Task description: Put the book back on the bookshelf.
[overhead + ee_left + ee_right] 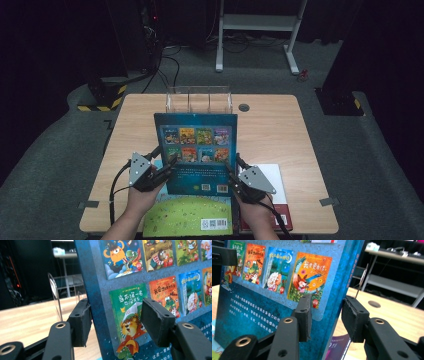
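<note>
Book (196, 150) w/ the blue back cover stands upright near mid-desk, held between both grippers, its lower edge over the green book (187, 215) lying flat at the near edge. Left gripper (167, 170) straddles the book's left edge: in the left gripper view one pad (80, 321) sits behind the cover, the other (156, 323) in front, and a gap shows at the front pad, so I judge it spread around the edge, not yet clamping. Right gripper (231, 175) does the same on the right edge/spine; in the right gripper view the front pad (304, 315) looks to touch the cover, the rear pad (353, 318) stands clear of the spine – jaws around it, not pinching.

Behind the book, at the far edge of the desk (280, 130), sits a clear rack (199, 102) w/ dividers, slots empty. A white/red book (272, 190) lies flat under the right hand.

Step in hand, as I read it: securing the upright book on both sides, prob. to file it in the rack. Next move calls for closing both grips firmly, lifting w/o tilt, carrying fwd and lining the lower edge up w/ one slot between dividers.
</note>
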### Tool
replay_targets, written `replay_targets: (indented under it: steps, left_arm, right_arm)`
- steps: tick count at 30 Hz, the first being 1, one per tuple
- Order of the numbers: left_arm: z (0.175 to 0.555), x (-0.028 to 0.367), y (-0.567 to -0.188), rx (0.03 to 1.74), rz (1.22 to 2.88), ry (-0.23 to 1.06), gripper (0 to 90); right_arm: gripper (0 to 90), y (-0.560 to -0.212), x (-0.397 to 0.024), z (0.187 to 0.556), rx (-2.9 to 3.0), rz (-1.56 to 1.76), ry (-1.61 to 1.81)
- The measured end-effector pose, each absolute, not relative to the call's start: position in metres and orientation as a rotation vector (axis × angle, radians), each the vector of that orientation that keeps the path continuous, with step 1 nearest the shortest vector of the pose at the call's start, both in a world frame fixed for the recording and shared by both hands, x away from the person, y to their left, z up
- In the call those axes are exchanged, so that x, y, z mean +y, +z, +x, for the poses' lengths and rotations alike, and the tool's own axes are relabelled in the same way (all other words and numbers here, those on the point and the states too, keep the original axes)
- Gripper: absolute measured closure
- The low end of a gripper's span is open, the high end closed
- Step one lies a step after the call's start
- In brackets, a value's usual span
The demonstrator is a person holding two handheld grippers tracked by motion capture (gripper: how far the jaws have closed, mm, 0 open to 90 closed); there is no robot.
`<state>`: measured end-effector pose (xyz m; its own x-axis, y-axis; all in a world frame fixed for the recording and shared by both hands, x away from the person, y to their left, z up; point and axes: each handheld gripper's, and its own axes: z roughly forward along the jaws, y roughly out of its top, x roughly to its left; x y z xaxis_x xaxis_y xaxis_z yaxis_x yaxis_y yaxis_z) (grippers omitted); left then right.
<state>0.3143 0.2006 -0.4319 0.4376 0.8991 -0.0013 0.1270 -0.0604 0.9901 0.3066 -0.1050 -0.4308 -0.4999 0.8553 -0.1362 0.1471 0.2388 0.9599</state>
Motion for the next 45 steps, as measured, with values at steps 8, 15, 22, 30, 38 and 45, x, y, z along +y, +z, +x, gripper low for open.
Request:
replay_targets:
  steps: [8,15,22,30,38,45]
  left_arm:
    - [0.299,0.202,-0.434,0.91,1.49,0.856,45.1]
    - [0.28,0.203,-0.435,0.903,1.464,0.861,47.8]
    - [0.277,0.204,-0.434,0.917,1.455,0.839,49.6]
    - [0.277,0.204,-0.436,0.94,1.465,0.781,43.8]
    - [0.275,0.203,-0.441,0.953,1.457,0.747,40.4]
    - [0.295,0.217,-0.438,0.992,1.45,0.629,15.4]
  right_arm:
    - [65.2,-0.434,-0.11,0.293,1.793,0.881,1.354]
    - [67.6,-0.436,-0.114,0.279,1.769,0.878,1.422]
    - [67.1,-0.436,-0.115,0.275,1.772,0.897,1.447]
    - [66.8,-0.439,-0.116,0.27,1.76,0.875,1.456]
    - [66.3,-0.441,-0.117,0.264,1.752,0.841,1.465]
    - [66.1,-0.441,-0.115,0.26,1.777,0.807,1.467]
